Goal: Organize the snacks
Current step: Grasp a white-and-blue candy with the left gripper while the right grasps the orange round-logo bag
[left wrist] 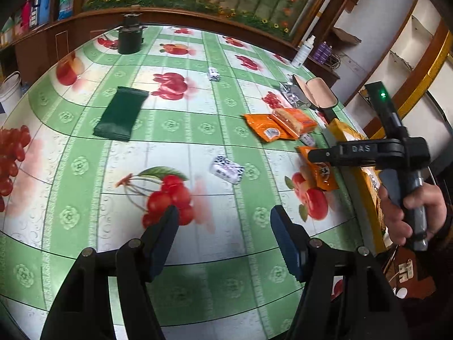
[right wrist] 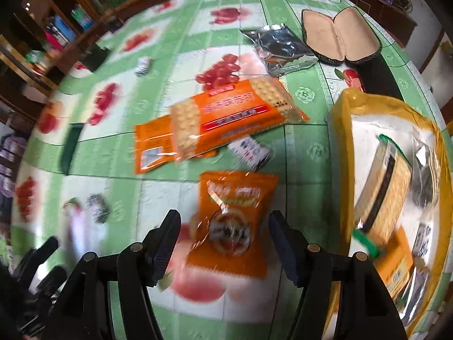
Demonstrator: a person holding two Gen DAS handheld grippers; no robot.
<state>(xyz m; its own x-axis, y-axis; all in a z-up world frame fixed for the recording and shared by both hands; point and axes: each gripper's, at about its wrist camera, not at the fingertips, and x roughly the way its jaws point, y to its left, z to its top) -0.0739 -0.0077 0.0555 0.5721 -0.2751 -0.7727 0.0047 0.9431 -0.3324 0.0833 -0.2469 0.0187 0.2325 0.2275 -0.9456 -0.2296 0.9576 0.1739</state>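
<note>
Currently: yellow-rimmed tray (right wrist: 344, 104) at right of the fruit-print oilcloth worktop (left wrist: 181, 130), already collecting wrapped snacks. Small orange foil snack packet (right wrist: 230, 223) lies flat on the worktop, framed by the released right gripper (right wrist: 223, 243), likely next for pickup. Left gripper (left wrist: 223, 238) released, empty, above bare cloth.

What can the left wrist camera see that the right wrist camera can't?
Only the left wrist view shows the black pot at the table's far edge and a hand holding the right gripper's handle. Only the right wrist view looks into the yellow tray, where cracker packs lie, and shows the small orange packet lying between the open right gripper. Both show the big orange cracker pack, the open glasses case and the dark green packet.
</note>
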